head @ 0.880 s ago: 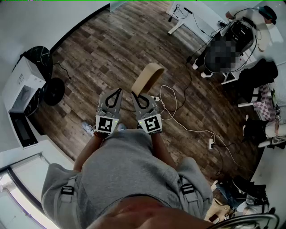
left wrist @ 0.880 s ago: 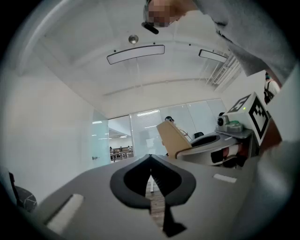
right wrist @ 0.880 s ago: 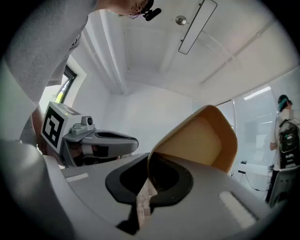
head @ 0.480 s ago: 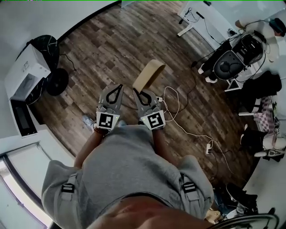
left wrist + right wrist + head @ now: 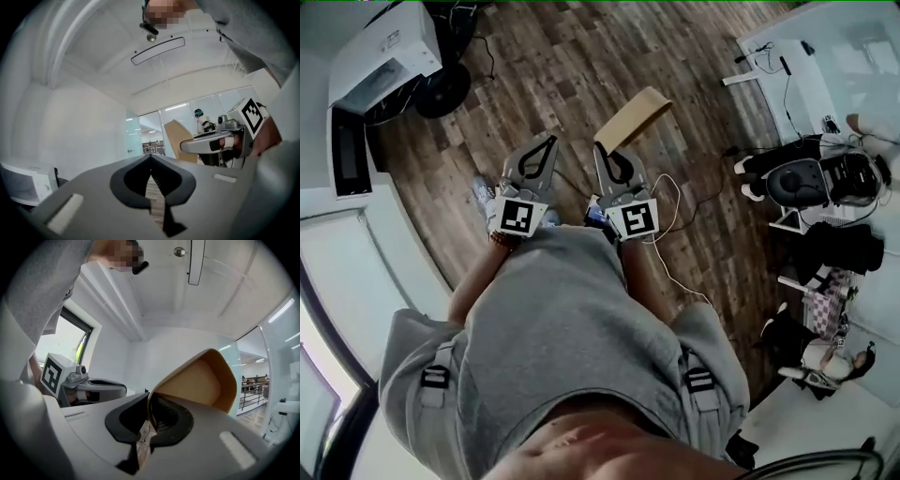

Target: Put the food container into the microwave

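Head view: the brown wooden floor has swung round, a turn likely toward the microwave, with the right tongs pinching the tan paper food container and the left tongs closed, empty.

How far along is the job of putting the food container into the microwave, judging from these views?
Done: the right tool is shut on the rim of the tan food container, held up in the air. In hand: the carry, with the left tool shut and empty beside it. Left: the microwave stands well apart from the container, so reaching it and setting the container inside are not yet done.
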`<state>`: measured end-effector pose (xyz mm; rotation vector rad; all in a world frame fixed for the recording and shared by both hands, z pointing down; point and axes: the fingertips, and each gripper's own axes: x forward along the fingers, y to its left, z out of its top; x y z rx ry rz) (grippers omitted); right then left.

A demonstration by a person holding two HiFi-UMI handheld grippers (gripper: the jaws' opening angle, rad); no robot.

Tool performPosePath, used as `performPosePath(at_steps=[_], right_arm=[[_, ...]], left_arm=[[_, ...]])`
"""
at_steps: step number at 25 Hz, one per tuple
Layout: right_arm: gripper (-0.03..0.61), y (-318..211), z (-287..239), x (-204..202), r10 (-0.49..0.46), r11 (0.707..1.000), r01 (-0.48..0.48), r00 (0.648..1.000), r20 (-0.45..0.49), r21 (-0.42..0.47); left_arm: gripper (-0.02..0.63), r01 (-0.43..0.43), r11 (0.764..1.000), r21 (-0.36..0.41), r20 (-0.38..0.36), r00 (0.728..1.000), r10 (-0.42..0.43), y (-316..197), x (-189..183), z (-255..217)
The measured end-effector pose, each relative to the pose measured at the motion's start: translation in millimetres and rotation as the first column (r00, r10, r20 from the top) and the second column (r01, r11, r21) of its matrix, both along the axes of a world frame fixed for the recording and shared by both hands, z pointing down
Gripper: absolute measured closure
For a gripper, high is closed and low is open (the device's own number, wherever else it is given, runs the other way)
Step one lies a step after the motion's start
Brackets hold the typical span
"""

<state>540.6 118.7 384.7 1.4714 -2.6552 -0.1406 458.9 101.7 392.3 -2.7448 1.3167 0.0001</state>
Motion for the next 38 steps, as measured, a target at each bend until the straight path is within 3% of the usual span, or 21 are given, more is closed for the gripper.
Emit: performPosePath(at_steps=[5, 10, 16, 22, 25, 28, 31, 35, 38], right_arm=[[0.549, -49.2, -7.2, -69.9, -0.131, 0.991, 0.131, 0.991, -0.042, 0.005], [0.549, -86.4, -7.3, -158.4, -0.296, 0.955, 0.296, 0.953, -0.06, -0.01], [0.549, -118.3, -8.9, -284.4, -0.492, 0.87, 0.492, 0.865, -0.097, -0.028], [0.549, -134.4, -10.4, -424.6, -0.645, 0.761, 0.648, 0.748, -0.16, -0.04], [0.549, -146.5, -5.2, -477.1, -0.682, 0.724, 0.689, 0.706, -0.191, -0.037], [0.549, -151.4, -9.8, -493.9, -0.699, 0.7, 0.713, 0.673, -0.243, -0.042], [0.549, -155.5, -14.0, -507.0, -0.696, 0.701, 0.712, 0.668, -0.262, -0.048], [0.549, -169.6, -1.6, -533.7, -0.688, 0.702, 0.71, 0.658, -0.305, -0.051], [0.549, -175.4, -5.7, -546.8, -0.708, 0.685, 0.728, 0.657, -0.259, -0.028]], left_arm=[[0.612, 0.158, 0.987, -0.005, -0.011, 0.987, -0.158, -30.1, -81.0, -3.2], [0.612, 0.338, 0.941, -0.021, 0.012, 0.941, -0.338, -43.2, -177.0, 5.9], [0.612, 0.526, 0.85, -0.042, -0.001, 0.85, -0.526, -51.3, -297.9, 1.2], [0.612, 0.631, 0.775, -0.033, -0.042, 0.774, -0.632, -62.9, -420.5, -4.5], [0.612, 0.638, 0.77, -0.007, -0.052, 0.769, -0.637, -74.5, -468.9, -1.9], [0.612, 0.628, 0.778, 0.012, -0.066, 0.777, -0.626, -73.4, -482.0, -14.3], [0.612, 0.629, 0.778, 0.005, -0.077, 0.776, -0.626, -69.8, -494.5, -20.0], [0.612, 0.653, 0.758, -0.008, -0.108, 0.753, -0.65, -70.6, -522.1, -4.8], [0.612, 0.664, 0.748, -0.005, -0.1, 0.744, -0.661, -67.8, -529.7, -3.0]])
